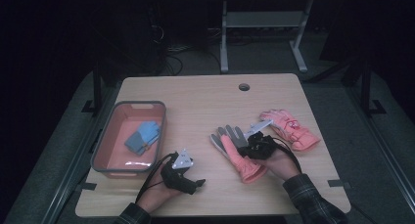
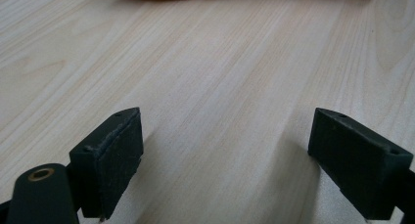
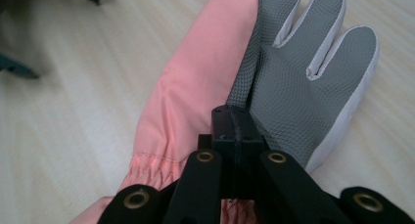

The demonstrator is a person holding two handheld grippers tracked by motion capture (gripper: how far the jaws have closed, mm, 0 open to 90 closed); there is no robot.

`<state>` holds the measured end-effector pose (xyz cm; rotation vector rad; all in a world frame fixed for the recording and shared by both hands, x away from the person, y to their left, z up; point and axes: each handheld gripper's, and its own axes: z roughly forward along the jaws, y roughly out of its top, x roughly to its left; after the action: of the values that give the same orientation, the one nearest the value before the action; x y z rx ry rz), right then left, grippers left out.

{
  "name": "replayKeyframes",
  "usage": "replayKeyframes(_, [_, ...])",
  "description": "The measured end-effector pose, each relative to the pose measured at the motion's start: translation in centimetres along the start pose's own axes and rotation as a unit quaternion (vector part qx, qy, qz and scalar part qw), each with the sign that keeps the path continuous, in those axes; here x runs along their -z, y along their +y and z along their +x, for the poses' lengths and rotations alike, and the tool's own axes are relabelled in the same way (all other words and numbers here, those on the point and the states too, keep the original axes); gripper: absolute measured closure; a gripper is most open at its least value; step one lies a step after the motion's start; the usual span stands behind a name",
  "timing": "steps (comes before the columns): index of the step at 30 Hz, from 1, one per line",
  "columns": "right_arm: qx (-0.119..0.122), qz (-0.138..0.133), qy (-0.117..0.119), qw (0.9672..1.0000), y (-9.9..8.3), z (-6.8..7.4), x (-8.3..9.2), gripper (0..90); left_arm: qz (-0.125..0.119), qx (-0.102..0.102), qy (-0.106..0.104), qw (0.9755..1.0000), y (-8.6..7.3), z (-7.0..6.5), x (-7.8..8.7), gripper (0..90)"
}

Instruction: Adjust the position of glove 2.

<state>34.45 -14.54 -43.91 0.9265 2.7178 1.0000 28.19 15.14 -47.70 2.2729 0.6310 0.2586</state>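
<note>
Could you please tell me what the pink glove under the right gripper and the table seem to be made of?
The pink glove looks like smooth woven synthetic fabric, slightly shiny and gathered at the wrist; its grey palm has a dimpled, rubbery-looking grip texture. The table shows pale wood grain with a matte finish, possibly laminate rather than solid wood.

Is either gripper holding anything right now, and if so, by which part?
The left gripper holds nothing; its jaws stand open over the bare table. The right gripper is shut over the pink glove, but whether it pinches the palm fabric cannot be told.

high: above, facing forward-down | gripper views: close, low over table | shared: pink glove
</note>
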Motion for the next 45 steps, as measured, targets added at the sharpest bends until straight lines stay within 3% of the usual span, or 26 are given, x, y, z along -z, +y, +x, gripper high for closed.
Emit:
replayKeyframes(11, [0.019, 0.013, 0.033, 0.9992, -2.2, 2.0, 1.3, 90.0, 0.000, -0.003, 0.001, 1.0000, 0.0, 0.0, 0.0, 12.4])
replayKeyframes(17, [0.010, -0.010, 0.032, 0.9994, -1.6, 1.8, 2.5, 82.3, -0.001, -0.002, 0.001, 1.0000, 0.0, 0.0, 0.0, 12.4])
replayKeyframes(21, [-0.006, -0.033, 0.004, 0.9994, -1.0, 0.4, 4.1, 76.1, -0.002, 0.000, 0.001, 1.0000, 0.0, 0.0, 0.0, 12.4])
replayKeyframes(25, [-0.032, -0.054, -0.026, 0.9977, -0.9, -2.2, 5.9, 72.0, -0.002, -0.001, 0.001, 1.0000, 0.0, 0.0, 0.0, 12.4])
replayKeyframes(28, [-0.044, -0.056, -0.041, 0.9966, -0.9, -3.3, 6.5, 70.5, -0.002, -0.002, 0.002, 1.0000, 0.0, 0.0, 0.0, 12.4])
replayKeyframes(29, [-0.062, -0.060, -0.060, 0.9944, -1.4, -5.0, 7.3, 69.5, -0.001, 0.000, 0.001, 1.0000, 0.0, 0.0, 0.0, 12.4])
replayKeyframes(36, [-0.104, -0.050, -0.099, 0.9884, -3.1, -8.8, 8.4, 64.1, -0.002, 0.001, 0.000, 1.0000, 0.0, 0.0, 0.0, 12.4])
replayKeyframes(41, [-0.116, -0.043, -0.123, 0.9847, -4.1, -10.8, 9.0, 59.6, -0.002, 0.001, -0.001, 1.0000, 0.0, 0.0, 0.0, 12.4])
replayKeyframes(45, [-0.120, -0.035, -0.127, 0.9840, -4.7, -11.9, 8.9, 56.1, -0.002, 0.001, -0.001, 1.0000, 0.0, 0.0, 0.0, 12.4])
